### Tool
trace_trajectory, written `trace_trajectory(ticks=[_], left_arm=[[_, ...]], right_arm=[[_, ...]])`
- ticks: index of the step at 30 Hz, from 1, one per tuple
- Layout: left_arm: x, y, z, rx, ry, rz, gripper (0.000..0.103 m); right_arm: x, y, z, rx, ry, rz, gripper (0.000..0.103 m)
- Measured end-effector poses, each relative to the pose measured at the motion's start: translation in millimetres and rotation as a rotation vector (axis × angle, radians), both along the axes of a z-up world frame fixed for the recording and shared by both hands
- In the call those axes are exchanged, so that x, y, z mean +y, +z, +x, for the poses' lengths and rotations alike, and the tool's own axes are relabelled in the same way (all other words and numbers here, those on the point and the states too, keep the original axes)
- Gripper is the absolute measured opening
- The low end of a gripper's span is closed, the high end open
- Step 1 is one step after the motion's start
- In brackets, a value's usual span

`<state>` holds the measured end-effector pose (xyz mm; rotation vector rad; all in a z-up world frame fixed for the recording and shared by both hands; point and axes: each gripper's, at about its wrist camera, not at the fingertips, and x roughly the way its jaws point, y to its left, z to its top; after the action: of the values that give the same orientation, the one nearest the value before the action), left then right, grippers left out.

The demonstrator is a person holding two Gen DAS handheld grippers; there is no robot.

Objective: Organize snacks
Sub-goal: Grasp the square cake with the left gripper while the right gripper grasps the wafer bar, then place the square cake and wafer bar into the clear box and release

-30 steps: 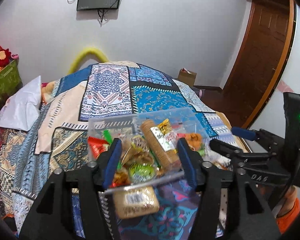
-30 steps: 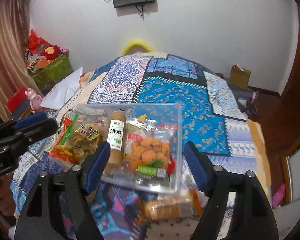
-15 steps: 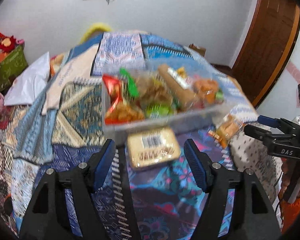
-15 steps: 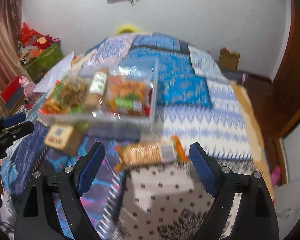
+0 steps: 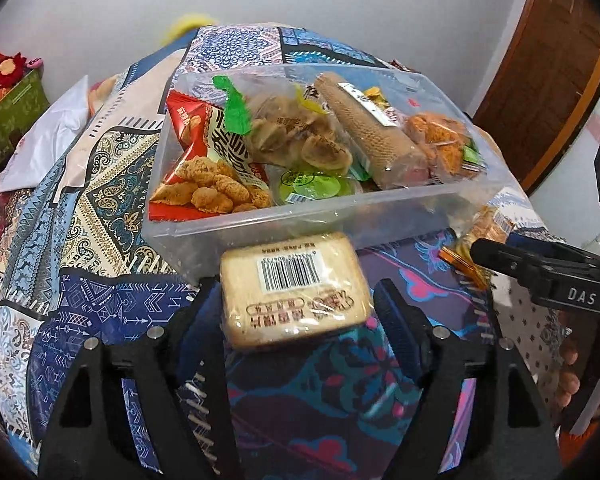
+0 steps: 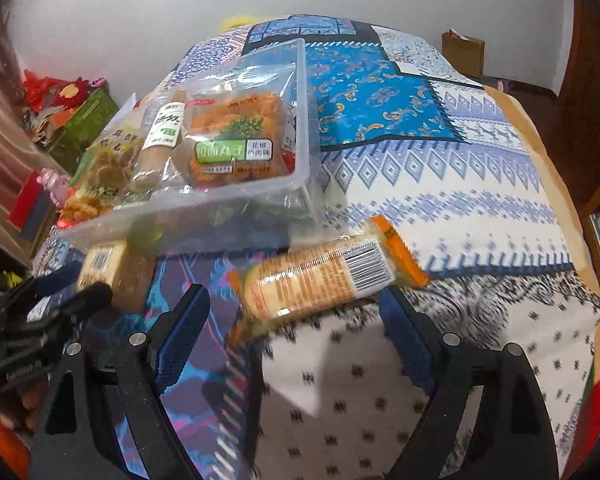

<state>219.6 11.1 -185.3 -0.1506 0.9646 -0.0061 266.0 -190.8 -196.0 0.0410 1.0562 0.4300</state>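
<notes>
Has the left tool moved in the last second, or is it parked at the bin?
Yes. The left tool has pulled back from the clear bin: its fingers overlapped the bin's snacks before and now flank the wrapped cake in front of it.

The clear plastic bin [image 5: 260,224] holds a red bag [image 5: 204,152] of golden-brown pieces at its 8 o'clock corner, a green-lidded cup [image 5: 312,186] near 6 o'clock and an orange snack tray [image 6: 232,140] with a green-and-white label. Outside it, a pale tan cake pack [image 5: 294,292] carries a white barcode, and the cracker sleeve [image 6: 324,276] is beige with orange ends. The bedspread [image 6: 440,184] mixes bright blue paisley toward 12 o'clock, blue-and-white diamonds, white with black motifs, and purple with pink and teal.
</notes>
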Motion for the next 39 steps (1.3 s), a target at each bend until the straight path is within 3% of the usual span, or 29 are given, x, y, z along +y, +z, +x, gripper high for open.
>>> trace_trajectory(ticks=[5,10,15,17,20,29,39], left_arm=[[0.9,-4.3,6.2,-0.01,0.019,0.002,0.079],[-0.7,-6.8,3.8,-0.031,0.028,0.013,0.079],[-4.0,-4.7,-12.6,-0.049,-0.008,0.028,0.078],[-4.6,-3.8,-19.9,-0.052,-0.023,0.03,0.078],[-4.3,-1.7,-32.3,-0.051,-0.04,0.028,0.077],[-2.7,9.4,-62.2,-0.078,-0.034,0.024,0.077],[-0.8,54.9,-74.9,-0.192,-0.014,0.036,0.077]], right_arm=[[1.9,-7.4,7.7,0.015,-0.07,0.025,0.085],[3.6,-9.9,14.6,-0.002,-0.091,-0.014,0.084],[-3.2,-8.6,4.9,-0.037,-0.061,-0.06,0.06],[-7.5,-7.9,-1.0,-0.045,-0.042,-0.077,0.046],[-15.1,-4.9,-9.5,-0.047,-0.021,-0.068,0.041],[-21.4,8.5,-43.9,-0.092,0.015,-0.075,0.035],[-23.3,40.0,-57.7,-0.176,0.019,-0.043,0.034]])
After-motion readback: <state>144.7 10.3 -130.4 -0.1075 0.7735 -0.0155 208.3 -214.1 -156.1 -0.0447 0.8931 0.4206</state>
